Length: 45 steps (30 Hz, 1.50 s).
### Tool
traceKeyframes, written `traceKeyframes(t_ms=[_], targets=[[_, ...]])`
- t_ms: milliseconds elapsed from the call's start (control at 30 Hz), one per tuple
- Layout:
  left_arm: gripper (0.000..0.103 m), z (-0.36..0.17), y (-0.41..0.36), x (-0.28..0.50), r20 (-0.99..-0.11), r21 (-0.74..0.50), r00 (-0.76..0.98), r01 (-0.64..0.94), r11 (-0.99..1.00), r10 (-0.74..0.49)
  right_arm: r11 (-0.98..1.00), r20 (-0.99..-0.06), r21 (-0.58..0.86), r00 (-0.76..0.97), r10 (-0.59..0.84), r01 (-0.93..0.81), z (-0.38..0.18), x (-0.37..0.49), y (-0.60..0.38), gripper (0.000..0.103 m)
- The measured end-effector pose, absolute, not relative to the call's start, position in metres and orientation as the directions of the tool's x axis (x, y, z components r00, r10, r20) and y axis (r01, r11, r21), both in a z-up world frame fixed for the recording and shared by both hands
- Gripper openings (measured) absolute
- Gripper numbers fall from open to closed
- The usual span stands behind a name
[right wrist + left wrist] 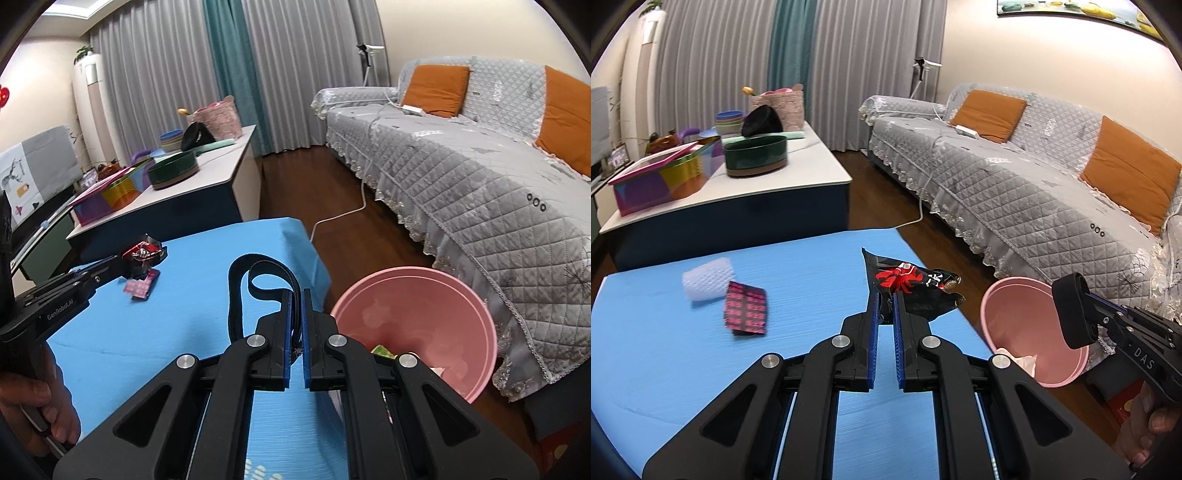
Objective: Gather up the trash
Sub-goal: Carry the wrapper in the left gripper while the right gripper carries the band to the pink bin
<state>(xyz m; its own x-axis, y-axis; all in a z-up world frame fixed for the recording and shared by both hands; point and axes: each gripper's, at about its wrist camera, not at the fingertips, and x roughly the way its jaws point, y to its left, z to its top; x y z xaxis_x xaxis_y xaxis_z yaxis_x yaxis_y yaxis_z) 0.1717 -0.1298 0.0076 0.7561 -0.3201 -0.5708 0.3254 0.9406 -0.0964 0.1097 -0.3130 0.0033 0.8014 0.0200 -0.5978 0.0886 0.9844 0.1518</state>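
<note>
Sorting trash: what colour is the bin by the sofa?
Pink bin, clearest in the right wrist view.

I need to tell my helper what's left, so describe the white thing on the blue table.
On the blue table, toward its far left side, lies a white foam net sleeve. It sits right behind a pink-and-black packet, and it is the only white, dimpled tube there.

Two grippers (885, 295) (297, 295); one pink bin (417, 295); two wrappers (916, 288) (745, 312); one foam sleeve (708, 278); one black strap (258, 280); two orange cushions (988, 114) (1130, 173).
</note>
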Motion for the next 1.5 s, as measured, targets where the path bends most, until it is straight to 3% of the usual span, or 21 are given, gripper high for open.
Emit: traceKeyframes(t_ms=[1500], targets=[[0.008,-0.033,-0.271,0.16,-0.631,-0.023,0.637,0.555,0.831,-0.443,0.913,-0.596,0.223,0.789,-0.151,0.343,0.0,0.09,-0.44,0.005]])
